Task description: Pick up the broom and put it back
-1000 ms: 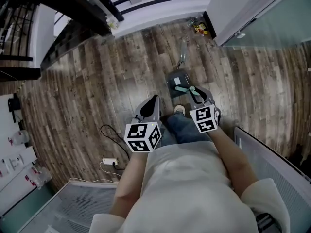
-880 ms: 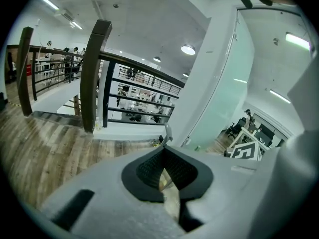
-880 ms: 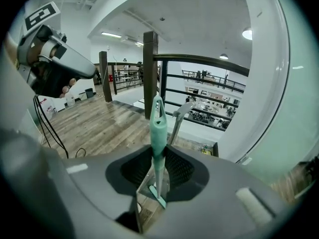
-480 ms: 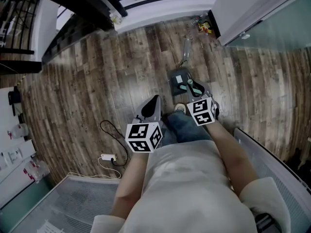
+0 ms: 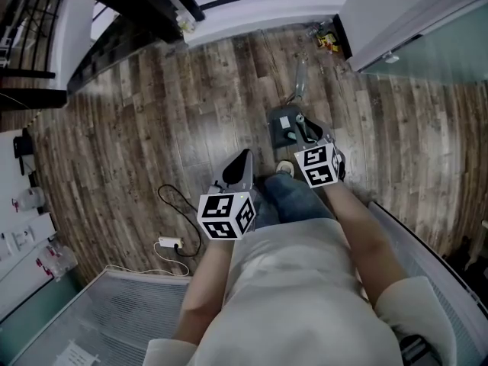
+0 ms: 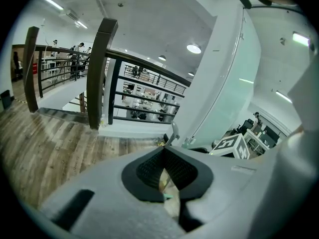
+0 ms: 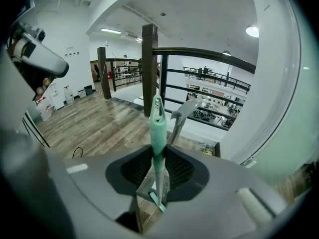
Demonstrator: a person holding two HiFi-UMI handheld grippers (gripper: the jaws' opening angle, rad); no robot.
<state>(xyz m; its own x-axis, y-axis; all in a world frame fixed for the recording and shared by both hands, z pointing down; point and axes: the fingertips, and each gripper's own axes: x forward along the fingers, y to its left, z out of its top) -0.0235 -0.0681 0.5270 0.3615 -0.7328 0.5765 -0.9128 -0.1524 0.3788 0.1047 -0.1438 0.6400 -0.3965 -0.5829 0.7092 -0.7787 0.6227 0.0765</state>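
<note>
Teal broom (image 7: pixel 157 128) clamped in right claw (image 7: pixel 158 159).

Workplace interior, most likely an open-plan office or lab, upper level. Wood-plank floor (image 5: pixel 137 128). Dark timber posts (image 6: pixel 99 73) carry black metal railings (image 6: pixel 144 83) along an open edge. Beyond the rail are cluttered desks (image 6: pixel 142 99) and distant standing people (image 6: pixel 75 51). Frosted glass partition (image 6: pixel 232 88). White ceiling with strip lights and a round light (image 6: pixel 193 48).
</note>
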